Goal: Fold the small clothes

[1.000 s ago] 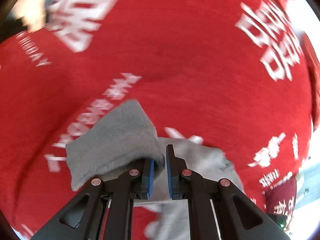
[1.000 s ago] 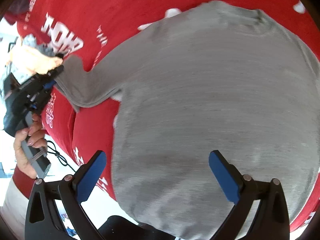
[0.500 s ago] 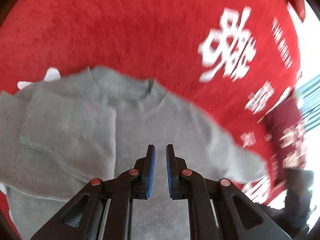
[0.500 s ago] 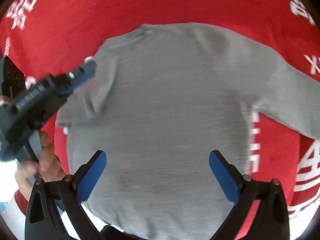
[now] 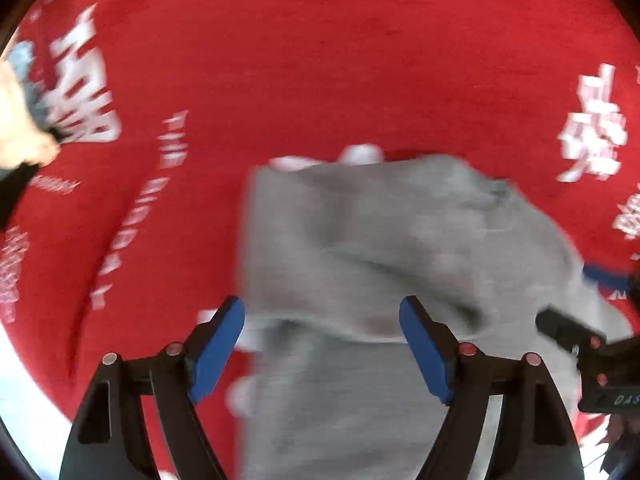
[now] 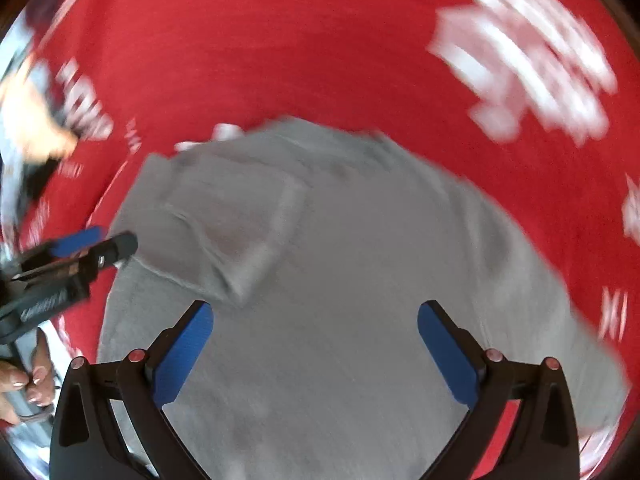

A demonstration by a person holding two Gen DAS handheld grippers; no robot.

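Note:
A small grey sweater (image 6: 340, 280) lies flat on a red cloth (image 6: 280, 60) with white lettering. Its left sleeve (image 6: 228, 236) is folded in over the body. In the left wrist view the sweater (image 5: 380, 260) lies ahead and under my left gripper (image 5: 322, 344), which is open and empty above its left edge. My right gripper (image 6: 316, 344) is open and empty, hovering over the middle of the sweater's body. The left gripper also shows at the left of the right wrist view (image 6: 88, 248), beside the folded sleeve. Both views are motion-blurred.
The red cloth (image 5: 320, 60) covers the whole work surface. A pale and grey bundle of fabric (image 6: 32, 120) lies at the far left edge. The right gripper's body (image 5: 588, 344) shows at the right edge of the left wrist view. A hand (image 6: 24, 376) holds the left gripper.
The left gripper carried the sleeve over the sweater body, let go and opened wide. The sleeve now lies folded on the body. The right gripper stayed open above the sweater.

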